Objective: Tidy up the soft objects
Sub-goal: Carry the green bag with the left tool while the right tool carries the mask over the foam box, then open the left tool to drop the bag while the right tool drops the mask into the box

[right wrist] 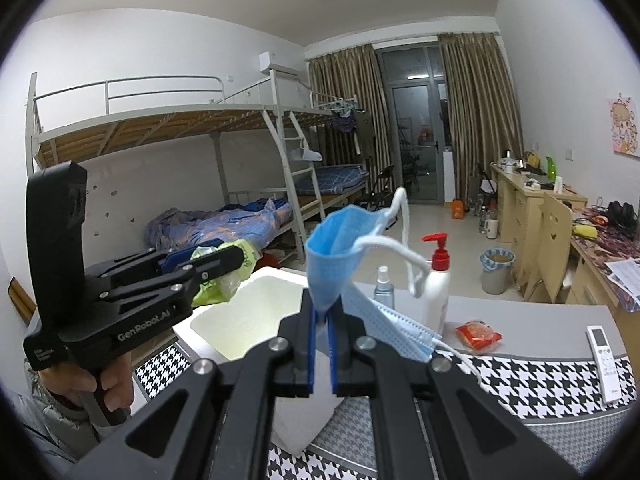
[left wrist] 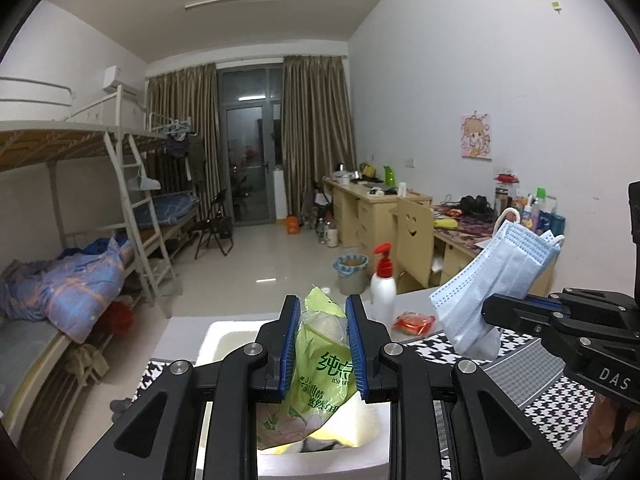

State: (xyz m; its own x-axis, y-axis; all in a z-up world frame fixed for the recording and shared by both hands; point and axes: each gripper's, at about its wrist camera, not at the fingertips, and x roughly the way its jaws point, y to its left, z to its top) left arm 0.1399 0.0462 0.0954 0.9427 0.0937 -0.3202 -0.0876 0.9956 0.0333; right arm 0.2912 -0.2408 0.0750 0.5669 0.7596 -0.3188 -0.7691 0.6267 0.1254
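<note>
The green tissue pack (left wrist: pixel 320 364) is hanging over the white box (right wrist: pixel 244 320), clamped in the left tongs (left wrist: pixel 323 344). The right tongs (right wrist: pixel 322 344) are pinching blue masks (right wrist: pixel 338 256) above the patterned surface (right wrist: pixel 520 380).

A red-capped pump bottle (right wrist: pixel 436 284) stands beside a small spray bottle (right wrist: pixel 384 286) on the table, near a white remote (right wrist: pixel 606 364), with a bunk bed (right wrist: pixel 192 120) behind.
</note>
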